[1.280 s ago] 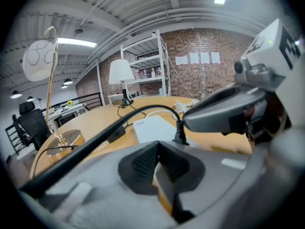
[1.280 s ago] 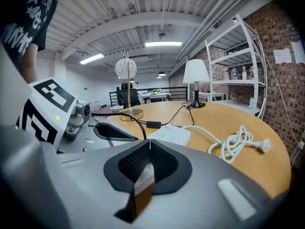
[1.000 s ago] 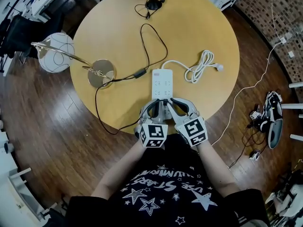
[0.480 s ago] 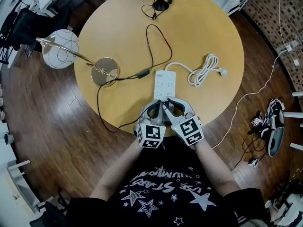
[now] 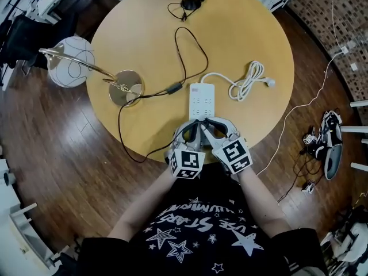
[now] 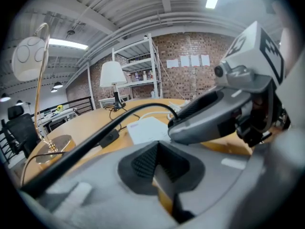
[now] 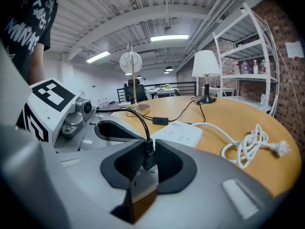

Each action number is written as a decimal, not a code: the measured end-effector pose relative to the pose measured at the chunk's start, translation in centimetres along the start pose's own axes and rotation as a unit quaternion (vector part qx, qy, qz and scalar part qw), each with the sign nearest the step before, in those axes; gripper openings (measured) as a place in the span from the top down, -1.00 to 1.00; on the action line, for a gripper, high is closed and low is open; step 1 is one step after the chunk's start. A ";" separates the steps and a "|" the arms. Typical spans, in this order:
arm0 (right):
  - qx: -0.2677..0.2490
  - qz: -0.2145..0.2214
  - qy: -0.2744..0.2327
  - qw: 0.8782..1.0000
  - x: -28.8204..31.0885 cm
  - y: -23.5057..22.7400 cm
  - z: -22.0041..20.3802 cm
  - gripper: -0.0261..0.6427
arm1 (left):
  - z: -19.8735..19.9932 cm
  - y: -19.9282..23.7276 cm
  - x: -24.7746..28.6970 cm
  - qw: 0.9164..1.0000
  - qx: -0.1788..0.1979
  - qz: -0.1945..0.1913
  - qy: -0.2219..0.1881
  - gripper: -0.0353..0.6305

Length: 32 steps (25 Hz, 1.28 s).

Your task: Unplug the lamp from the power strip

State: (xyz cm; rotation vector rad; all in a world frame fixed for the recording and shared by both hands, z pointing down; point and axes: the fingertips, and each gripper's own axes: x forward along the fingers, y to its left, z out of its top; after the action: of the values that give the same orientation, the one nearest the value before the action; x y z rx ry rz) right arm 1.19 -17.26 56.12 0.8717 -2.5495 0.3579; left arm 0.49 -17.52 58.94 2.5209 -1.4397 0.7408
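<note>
A white power strip [image 5: 201, 101] lies on the round wooden table [image 5: 253, 22], and both grippers meet at its near end. The jaws of my right gripper [image 5: 208, 126] are closing, and their pads sit against the lamp's black plug [image 7: 147, 155]. The jaws hide the plug's prongs. The black cord [image 5: 129, 145] runs from there back to the gold lamp [image 5: 125, 88] at the table's left edge. My left gripper [image 5: 191, 132] sits just left of the right one. In the left gripper view its pads meet with nothing seen between them.
The strip's own white cable lies coiled [image 5: 244, 85] to the right of the strip. The lamp cord loops across the table's middle through an inline switch [image 5: 172, 88]. A second lamp with a white shade [image 7: 206, 63] stands at the far edge. Shoes [image 5: 330, 142] lie on the floor at right.
Both grippers have stayed at the near end of the strip. Only the head camera has shifted slightly. No movement of the plug or the cord shows.
</note>
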 end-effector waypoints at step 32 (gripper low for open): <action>-0.094 -0.054 -0.078 0.991 -1.4 -1.1 10.9 0.75 | -0.1 -0.5 0.6 0.999 0.025 -0.026 0.016 0.89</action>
State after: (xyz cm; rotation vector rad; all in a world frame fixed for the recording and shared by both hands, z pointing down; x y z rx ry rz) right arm -0.38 -21.40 45.99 0.9938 -2.6096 0.0149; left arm 1.08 -17.70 59.42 2.5607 -1.3563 0.8138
